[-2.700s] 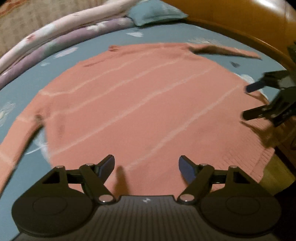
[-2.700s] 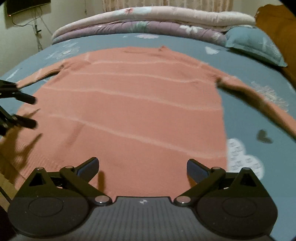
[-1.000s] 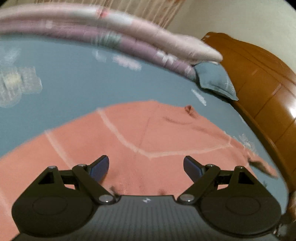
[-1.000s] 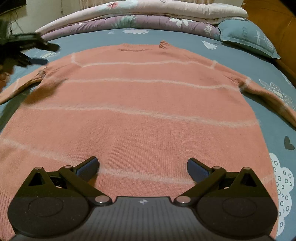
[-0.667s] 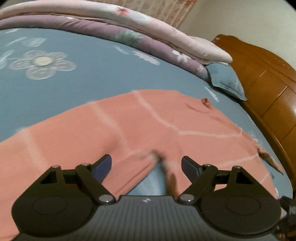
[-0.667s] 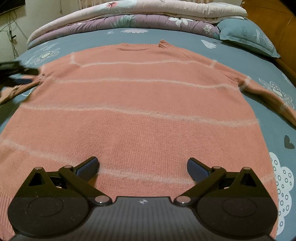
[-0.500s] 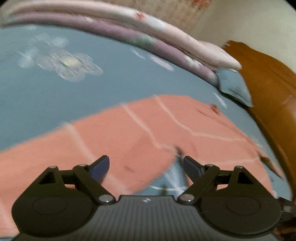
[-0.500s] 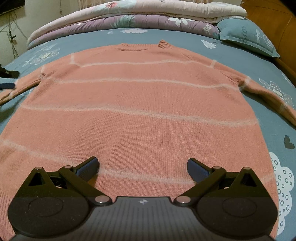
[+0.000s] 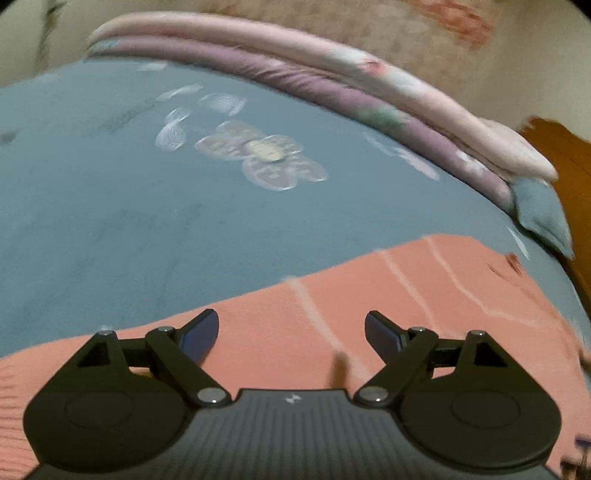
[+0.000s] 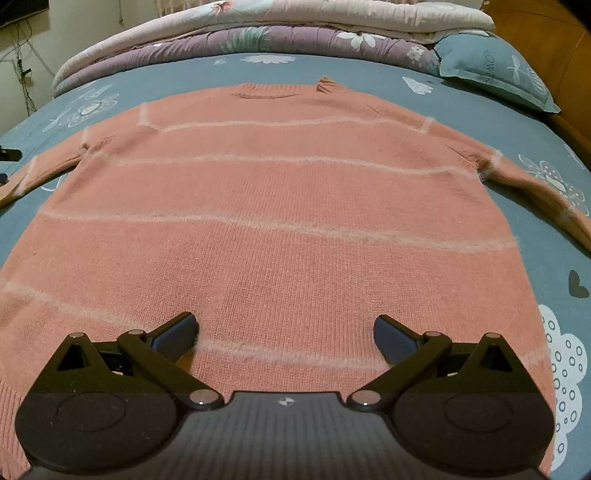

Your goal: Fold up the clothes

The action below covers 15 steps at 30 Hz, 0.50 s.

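Fingers [image 10: 173, 334] of both grippers spread apart, empty; salmon sweater [image 10: 277, 229] lies flat, pale-striped.

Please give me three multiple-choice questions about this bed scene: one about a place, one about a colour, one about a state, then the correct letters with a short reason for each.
1. Where does the teal pillow lie?
A. on the sweater
B. at the far right of the bed, beside the folded quilts
C. on the floor

2. What colour are the thin stripes of the knitted sweater?
A. black
B. pale whitish pink
C. green

3. In what state are the right tongs?
A. open, holding nothing
B. shut on a sleeve
C. shut on the pillow

Answers:
1 B: the teal pillow rests next to the folded pink and purple quilts.
2 B: the salmon-pink knitted sweater has pale stripes.
3 A: the right tongs stand wide apart above the flat sweater.
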### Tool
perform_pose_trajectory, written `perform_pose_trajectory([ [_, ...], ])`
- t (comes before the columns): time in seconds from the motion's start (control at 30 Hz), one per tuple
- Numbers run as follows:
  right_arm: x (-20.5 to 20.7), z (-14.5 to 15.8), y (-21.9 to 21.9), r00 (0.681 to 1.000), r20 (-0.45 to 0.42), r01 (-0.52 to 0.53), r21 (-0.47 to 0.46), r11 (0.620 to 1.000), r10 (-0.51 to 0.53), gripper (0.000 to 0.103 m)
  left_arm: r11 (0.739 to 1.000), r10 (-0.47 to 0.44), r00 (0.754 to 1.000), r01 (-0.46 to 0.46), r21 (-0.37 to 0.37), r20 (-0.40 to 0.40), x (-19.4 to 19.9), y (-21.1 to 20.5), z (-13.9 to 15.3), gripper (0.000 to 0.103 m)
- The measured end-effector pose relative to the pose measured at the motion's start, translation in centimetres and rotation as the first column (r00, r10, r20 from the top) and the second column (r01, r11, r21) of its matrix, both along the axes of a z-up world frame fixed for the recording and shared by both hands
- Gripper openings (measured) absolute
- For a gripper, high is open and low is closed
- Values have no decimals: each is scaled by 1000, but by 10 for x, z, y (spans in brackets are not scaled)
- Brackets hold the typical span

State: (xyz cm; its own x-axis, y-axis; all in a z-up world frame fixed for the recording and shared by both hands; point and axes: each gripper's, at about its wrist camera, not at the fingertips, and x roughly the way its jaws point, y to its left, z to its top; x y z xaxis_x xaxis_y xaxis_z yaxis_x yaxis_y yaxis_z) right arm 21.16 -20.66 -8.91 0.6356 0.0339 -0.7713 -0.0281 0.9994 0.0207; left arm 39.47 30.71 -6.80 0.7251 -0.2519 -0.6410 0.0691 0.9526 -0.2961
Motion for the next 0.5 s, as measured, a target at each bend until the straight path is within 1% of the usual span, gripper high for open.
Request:
perform_pose_trajectory([
  [0.03,0,0,1,1000,0,2,0,1000,-2,103,999,-21,1000,20,31,10,-6,-4,1,90],
  [0.07,1,0,1,1000,-1,4,-1,1000,-4,103,998,-29,1000,28,62,1,-11,-7,-2,90],
  [0.1,1,0,1,1000,-2,7,-1,1000,-7,103,995,4,1000,-2,101,-24,-13,-5,-7,90],
  [0.13,1,0,2,1000,-3,9,-1,1000,-9,103,987,62,997,-54,149,-54,-15,0,-12,90],
  [0.17,1,0,2,1000,-4,12,-2,1000,-12,103,975,121,989,-103,197,-81,-17,4,-18,89],
  [0.2,1,1,2,1000,-6,15,-2,1000,-15,103,964,164,982,-139,225,-96,-19,7,-19,89],
  [0.3,2,1,4,1000,-9,25,-3,1000,-25,103,941,254,960,-216,261,-120,-25,11,-10,89],
  [0.33,2,1,4,1000,-10,30,-3,1000,-30,103,936,261,959,-222,273,-115,-28,10,-6,89],
  [0.43,4,1,4,999,-16,44,-4,999,-44,103,947,173,983,-147,285,-68,-28,-10,12,89],
  [0.5,5,2,4,999,-23,49,-7,999,-49,103,958,97,995,-84,275,-35,-26,-30,25,89],
])
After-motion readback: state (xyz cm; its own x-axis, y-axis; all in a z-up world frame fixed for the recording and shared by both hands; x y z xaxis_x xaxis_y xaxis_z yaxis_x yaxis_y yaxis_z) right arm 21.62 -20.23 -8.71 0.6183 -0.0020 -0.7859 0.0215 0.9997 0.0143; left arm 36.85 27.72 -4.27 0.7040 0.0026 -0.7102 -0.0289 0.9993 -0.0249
